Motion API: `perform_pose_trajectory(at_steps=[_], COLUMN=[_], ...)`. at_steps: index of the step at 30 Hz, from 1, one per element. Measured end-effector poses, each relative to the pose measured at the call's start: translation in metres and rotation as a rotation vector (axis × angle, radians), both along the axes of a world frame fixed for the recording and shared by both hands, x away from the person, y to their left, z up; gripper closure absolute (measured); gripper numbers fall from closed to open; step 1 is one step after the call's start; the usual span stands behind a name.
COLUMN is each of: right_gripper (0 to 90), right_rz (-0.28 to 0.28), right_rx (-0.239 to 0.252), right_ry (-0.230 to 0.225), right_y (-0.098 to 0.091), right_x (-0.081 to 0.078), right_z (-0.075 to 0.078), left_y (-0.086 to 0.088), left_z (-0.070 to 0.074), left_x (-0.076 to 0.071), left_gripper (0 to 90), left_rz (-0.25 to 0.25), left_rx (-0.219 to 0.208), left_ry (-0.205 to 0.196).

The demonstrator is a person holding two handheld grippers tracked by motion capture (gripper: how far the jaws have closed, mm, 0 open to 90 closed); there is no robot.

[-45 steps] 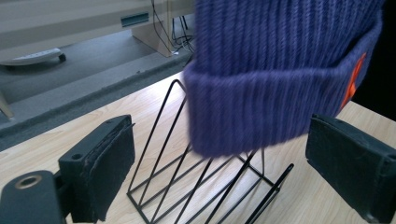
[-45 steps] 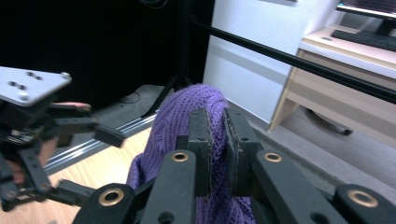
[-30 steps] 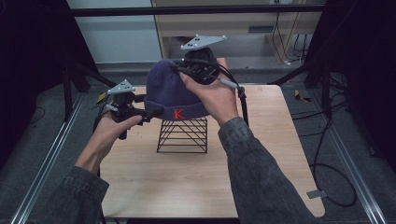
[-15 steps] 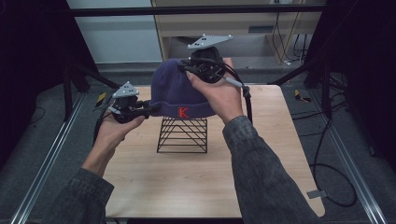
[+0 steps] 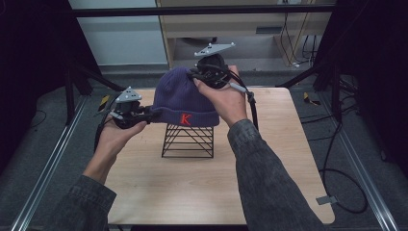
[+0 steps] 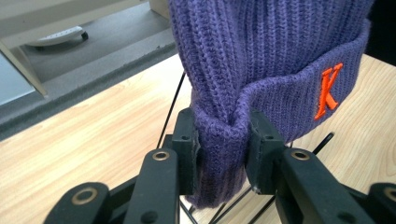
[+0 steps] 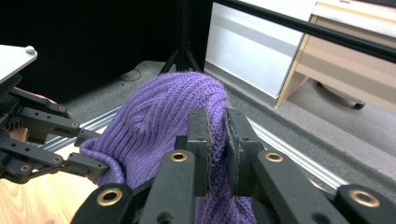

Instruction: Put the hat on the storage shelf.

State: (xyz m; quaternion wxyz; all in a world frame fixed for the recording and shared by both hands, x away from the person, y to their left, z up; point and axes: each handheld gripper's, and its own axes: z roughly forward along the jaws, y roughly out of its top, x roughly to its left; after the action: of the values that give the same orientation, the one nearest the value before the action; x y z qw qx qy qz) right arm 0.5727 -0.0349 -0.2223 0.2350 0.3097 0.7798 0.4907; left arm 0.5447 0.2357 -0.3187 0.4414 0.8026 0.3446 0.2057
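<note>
Purple knit beanie [image 5: 185, 98] hangs over the wire stand [image 5: 188, 140], cuff clamped by the left gripper [image 6: 223, 140], crown by the right gripper [image 7: 215, 135]; uneven pulling could snag it and tip the stand.

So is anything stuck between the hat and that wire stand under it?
Nothing visible. The hat hangs just above the stand, pinched at its cuff by the left claw and at its top by the right claw. The stand's top looks bare, though the hat hides part of it.

Ribbed knit hat [image 5: 185, 98], matt wooden table [image 5: 202, 178].
</note>
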Motion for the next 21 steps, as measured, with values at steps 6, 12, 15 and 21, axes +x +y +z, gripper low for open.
perform_pose_trajectory(at_steps=[6, 12, 15, 21], right_gripper=[81.7, 81.7, 81.6, 81.5], right_rz=[0.010, 0.025, 0.038, 0.055], right_rx=[-0.008, -0.017, -0.025, -0.032], right_ry=[0.019, 0.021, 0.021, 0.027], right_y=[0.003, 0.007, 0.008, 0.008], right_x=[0.001, -0.002, -0.004, -0.008], right_z=[-0.010, -0.009, -0.010, -0.014], left_y=[0.002, 0.005, 0.005, 0.007], left_z=[-0.011, -0.015, -0.018, -0.021], left_x=[-0.001, -0.002, -0.003, -0.004], left_gripper=[68.3, 68.4, 68.3, 68.4], left_rz=[-0.001, 0.000, -0.007, -0.005], left_rx=[0.008, 0.008, 0.015, 0.010], left_ry=[0.012, 0.016, 0.022, 0.025])
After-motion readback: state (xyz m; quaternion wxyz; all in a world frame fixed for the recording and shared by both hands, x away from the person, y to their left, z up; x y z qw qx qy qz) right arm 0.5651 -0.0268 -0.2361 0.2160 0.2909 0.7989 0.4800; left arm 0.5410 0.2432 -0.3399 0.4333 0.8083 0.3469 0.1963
